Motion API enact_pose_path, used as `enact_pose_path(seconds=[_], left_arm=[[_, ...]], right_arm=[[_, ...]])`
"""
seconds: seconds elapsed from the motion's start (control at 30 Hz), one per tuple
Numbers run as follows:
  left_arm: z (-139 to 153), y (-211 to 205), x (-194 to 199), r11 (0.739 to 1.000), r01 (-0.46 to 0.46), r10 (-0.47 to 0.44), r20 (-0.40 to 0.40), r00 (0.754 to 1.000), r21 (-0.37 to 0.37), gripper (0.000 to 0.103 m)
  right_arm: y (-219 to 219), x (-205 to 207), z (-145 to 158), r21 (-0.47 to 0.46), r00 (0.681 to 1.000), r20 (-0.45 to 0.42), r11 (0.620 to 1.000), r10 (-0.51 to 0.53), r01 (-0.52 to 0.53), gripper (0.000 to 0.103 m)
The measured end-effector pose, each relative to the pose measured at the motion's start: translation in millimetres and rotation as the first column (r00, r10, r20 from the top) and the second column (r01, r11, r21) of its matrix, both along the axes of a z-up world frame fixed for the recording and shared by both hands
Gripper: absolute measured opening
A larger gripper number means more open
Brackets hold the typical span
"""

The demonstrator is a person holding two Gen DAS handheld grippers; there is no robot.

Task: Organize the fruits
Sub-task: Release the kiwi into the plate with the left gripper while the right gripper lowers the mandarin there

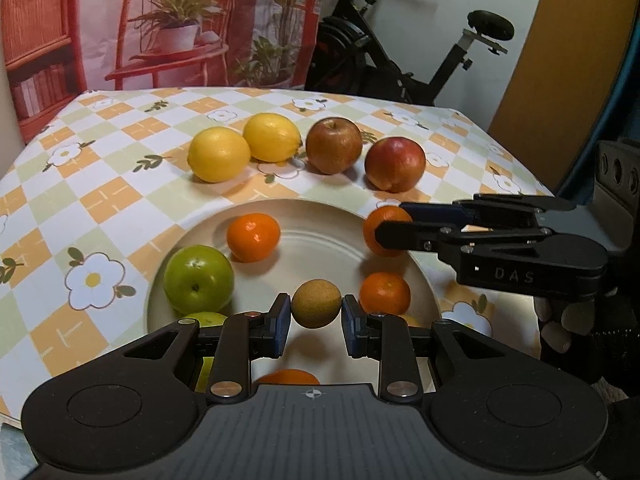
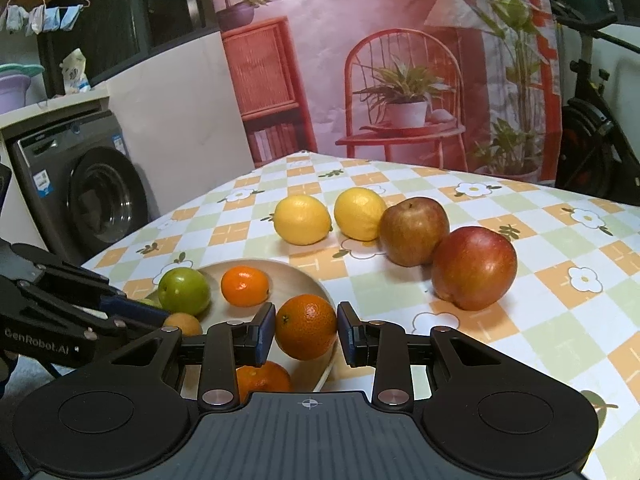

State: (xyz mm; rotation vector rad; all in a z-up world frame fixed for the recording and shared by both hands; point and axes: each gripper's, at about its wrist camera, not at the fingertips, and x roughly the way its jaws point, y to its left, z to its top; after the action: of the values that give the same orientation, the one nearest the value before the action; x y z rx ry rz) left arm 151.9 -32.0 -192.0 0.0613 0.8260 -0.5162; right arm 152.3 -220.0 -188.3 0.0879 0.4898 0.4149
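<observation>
My left gripper (image 1: 316, 314) is shut on a small brown round fruit (image 1: 316, 303) over the near part of a cream plate (image 1: 320, 240). On the plate lie a green apple (image 1: 199, 278), two oranges (image 1: 253, 237) (image 1: 385, 294) and a yellow-green fruit half hidden under my fingers. My right gripper (image 2: 306, 330) is shut on an orange (image 2: 306, 326) at the plate's right rim (image 2: 320, 284). It reaches in from the right in the left wrist view (image 1: 394, 222). Behind the plate, two lemons (image 1: 219, 154) (image 1: 272, 137) and two red apples (image 1: 334, 145) (image 1: 395, 165) sit in a row on the checked tablecloth.
The table ends just behind the fruit row and at the right. An exercise bike (image 1: 400, 40) stands behind the far right corner. A washing machine (image 2: 80, 200) is off the table's left side. A printed backdrop (image 2: 400, 60) hangs at the back.
</observation>
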Motion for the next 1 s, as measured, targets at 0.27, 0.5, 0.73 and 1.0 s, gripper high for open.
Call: enact_pose_path(seconds=[0.27, 0.5, 0.73, 1.0], left_arm=[[-1.1, -5.9, -10.8, 0.999, 0.04, -0.04, -0.034, 0.999, -0.002, 0.029], [-4.1, -11.0, -18.7, 0.998, 0.066, -0.066, -0.058, 0.996, 0.0, 0.029], [-9.0, -14.0, -19.1, 0.996, 0.092, -0.091, -0.09, 0.992, 0.01, 0.029], [-12.4, -15.6, -18.3, 0.994, 0.104, -0.103, -0.105, 0.989, 0.009, 0.029]], right_arm=[[-3.2, -12.5, 7.4, 0.01, 1.0, 0.013, 1.0, -0.004, 0.004, 0.031], [-6.2, -26.7, 10.3, 0.016, 1.0, 0.02, 1.0, -0.009, 0.008, 0.031], [-6.1, -26.5, 5.5, 0.021, 1.0, 0.007, 1.0, -0.006, 0.006, 0.031], [-6.7, -22.6, 0.7, 0.027, 1.0, -0.005, 0.999, -0.023, 0.023, 0.031]])
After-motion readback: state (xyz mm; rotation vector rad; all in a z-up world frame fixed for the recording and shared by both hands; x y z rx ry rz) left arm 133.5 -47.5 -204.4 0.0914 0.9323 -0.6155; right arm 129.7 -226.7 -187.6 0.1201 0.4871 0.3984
